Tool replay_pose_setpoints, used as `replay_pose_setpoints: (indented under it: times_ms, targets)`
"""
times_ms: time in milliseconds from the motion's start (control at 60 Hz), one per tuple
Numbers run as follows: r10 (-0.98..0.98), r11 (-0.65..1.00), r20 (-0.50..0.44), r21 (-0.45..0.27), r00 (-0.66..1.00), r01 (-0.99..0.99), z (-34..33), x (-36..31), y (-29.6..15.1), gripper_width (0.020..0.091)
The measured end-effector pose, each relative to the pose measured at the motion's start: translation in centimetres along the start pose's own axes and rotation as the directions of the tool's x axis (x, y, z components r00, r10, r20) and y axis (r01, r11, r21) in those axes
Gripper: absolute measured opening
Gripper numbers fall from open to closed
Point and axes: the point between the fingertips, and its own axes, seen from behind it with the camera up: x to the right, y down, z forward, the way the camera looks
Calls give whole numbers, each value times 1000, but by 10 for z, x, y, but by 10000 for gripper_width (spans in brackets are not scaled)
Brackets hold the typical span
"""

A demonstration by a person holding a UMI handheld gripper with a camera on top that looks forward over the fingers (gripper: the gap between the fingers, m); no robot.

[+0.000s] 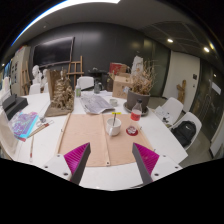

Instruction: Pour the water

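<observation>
A white cup (114, 125) with a thin stick standing in it sits on a beige mat (92, 142) on the white table (165, 150), well beyond my fingers. Just right of the cup lies a small red round thing (131, 130), and behind that stands a small bottle with a red part (136, 113). My gripper (112, 165) hovers over the mat's near edge and is open. Its magenta pads (147, 158) stand wide apart with nothing between them.
The far half of the table holds papers (97, 102), a dried plant arrangement (62, 95) at the left and another in a dark box (139, 95) at the right. A colourful book (25, 124) lies at the left. White chairs (184, 130) stand along the right side.
</observation>
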Motion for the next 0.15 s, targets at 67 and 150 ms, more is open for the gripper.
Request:
replay_pose_setpoints:
  times_ms: [67, 150]
  targets:
    - [-9, 1000, -5, -13, 1000, 8, -4, -3, 4, 856]
    - [0, 1000, 2, -24, 1000, 0, -6, -7, 10, 856]
